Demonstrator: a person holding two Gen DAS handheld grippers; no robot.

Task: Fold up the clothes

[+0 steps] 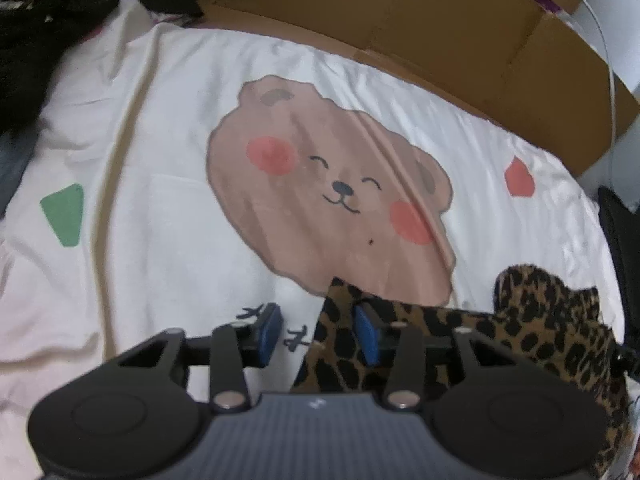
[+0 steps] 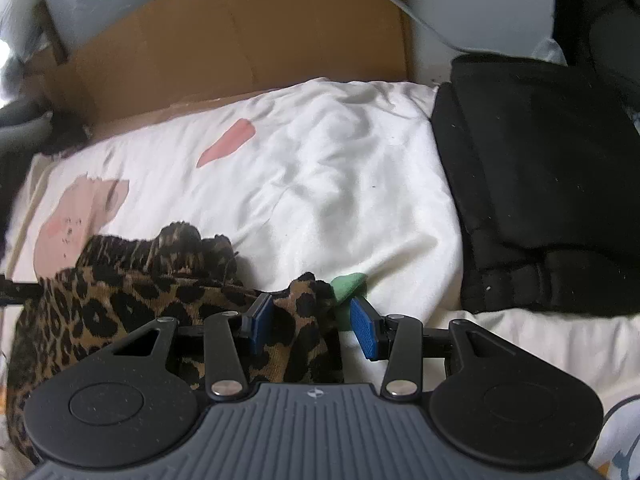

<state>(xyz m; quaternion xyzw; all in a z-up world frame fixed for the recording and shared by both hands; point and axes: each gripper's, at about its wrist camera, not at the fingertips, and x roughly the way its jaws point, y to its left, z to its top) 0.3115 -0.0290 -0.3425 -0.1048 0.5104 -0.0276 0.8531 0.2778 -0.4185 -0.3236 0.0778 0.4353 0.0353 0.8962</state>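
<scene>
A leopard-print garment (image 1: pixel 460 344) is lying crumpled at the lower right of the left wrist view and the lower left of the right wrist view (image 2: pixel 120 292), resting on a white bear-print sheet (image 1: pixel 168 240). The left gripper (image 1: pixel 320 330) is hovering low over the cloth's edge, jaws spread, one blue pad (image 1: pixel 366 334) lying over the fabric. The right gripper (image 2: pixel 312 326) is pointing forward with jaws spread around a fold of the garment. Folded black clothing (image 2: pixel 540 200) is sitting at the right, a cardboard box (image 1: pixel 420 32) running along the top
</scene>
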